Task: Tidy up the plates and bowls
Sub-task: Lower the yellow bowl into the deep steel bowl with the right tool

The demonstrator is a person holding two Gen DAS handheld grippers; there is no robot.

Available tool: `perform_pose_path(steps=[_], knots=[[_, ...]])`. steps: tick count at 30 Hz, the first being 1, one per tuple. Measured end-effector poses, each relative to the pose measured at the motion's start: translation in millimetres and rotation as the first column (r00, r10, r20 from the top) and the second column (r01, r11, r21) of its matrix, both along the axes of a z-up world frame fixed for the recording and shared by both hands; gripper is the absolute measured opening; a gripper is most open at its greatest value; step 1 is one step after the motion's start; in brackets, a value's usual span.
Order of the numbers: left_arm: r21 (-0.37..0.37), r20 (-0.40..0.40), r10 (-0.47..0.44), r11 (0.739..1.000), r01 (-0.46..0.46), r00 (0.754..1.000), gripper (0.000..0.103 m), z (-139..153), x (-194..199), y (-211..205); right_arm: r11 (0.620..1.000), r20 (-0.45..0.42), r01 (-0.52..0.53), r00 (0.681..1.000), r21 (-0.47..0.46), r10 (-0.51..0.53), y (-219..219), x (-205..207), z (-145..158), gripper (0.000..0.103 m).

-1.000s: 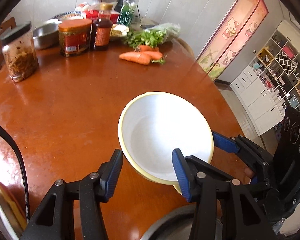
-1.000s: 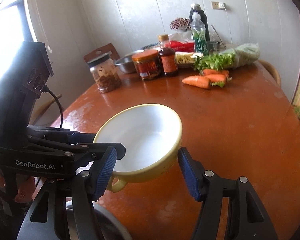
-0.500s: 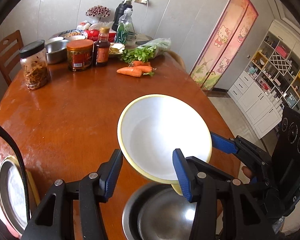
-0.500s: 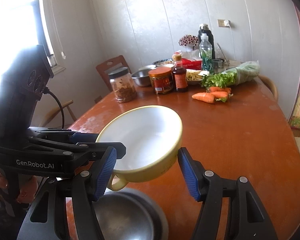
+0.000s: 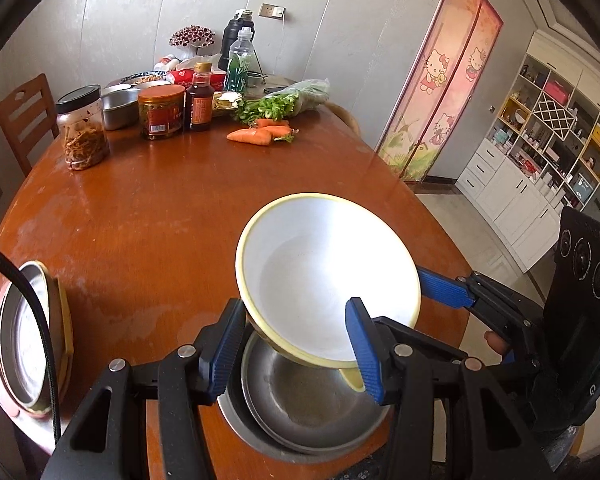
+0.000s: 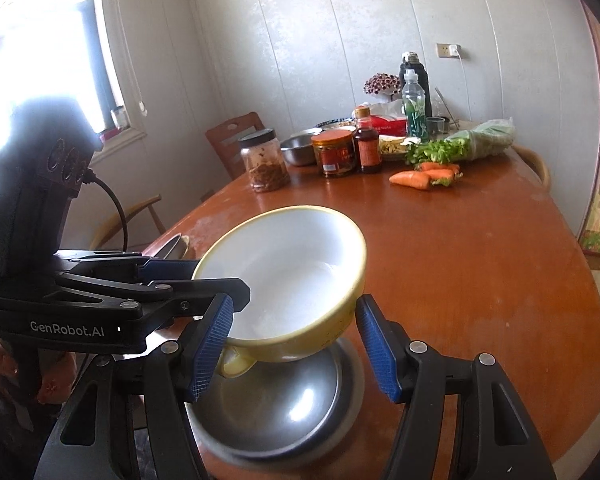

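Between both grippers' blue ribbed pads, clamped from opposite sides: left gripper (image 5: 296,354) and right gripper (image 6: 294,346) on the yellow bowl (image 5: 328,276). Directly beneath, nested steel bowls (image 5: 304,408). Best lowered level and centred, released together. Glossy white inside, smooth rounded rim.

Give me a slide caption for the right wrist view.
Both grippers carry a yellow-rimmed white bowl over stacked steel bowls at the near edge of a cluttered wooden table.

Glossy white-glazed bowl (image 5: 332,280), shiny steel basin (image 5: 300,408), polished, worn wooden table (image 5: 160,216).
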State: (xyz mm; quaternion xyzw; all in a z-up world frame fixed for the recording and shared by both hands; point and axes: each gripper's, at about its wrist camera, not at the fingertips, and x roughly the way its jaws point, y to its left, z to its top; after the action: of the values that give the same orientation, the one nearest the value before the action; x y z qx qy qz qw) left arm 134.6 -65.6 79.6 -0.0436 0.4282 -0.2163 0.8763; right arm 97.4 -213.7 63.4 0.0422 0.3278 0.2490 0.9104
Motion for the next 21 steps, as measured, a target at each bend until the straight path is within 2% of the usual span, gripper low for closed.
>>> perform_pose_path(steps=[11,21], knots=[[0.009,0.007,0.015,1.0,-0.015,1.0,0.051,-14.4,-21.9,1.1,0.999,0.0,-0.025,1.0,-0.028,0.025,4.3,-25.7,-13.0,0.066],[0.021,0.011,0.024,0.999,-0.024,1.0,0.051,-23.8,-28.4,1.1,0.998,-0.009,-0.039,0.999,-0.047,0.038,7.4,-30.3,-22.5,0.066]])
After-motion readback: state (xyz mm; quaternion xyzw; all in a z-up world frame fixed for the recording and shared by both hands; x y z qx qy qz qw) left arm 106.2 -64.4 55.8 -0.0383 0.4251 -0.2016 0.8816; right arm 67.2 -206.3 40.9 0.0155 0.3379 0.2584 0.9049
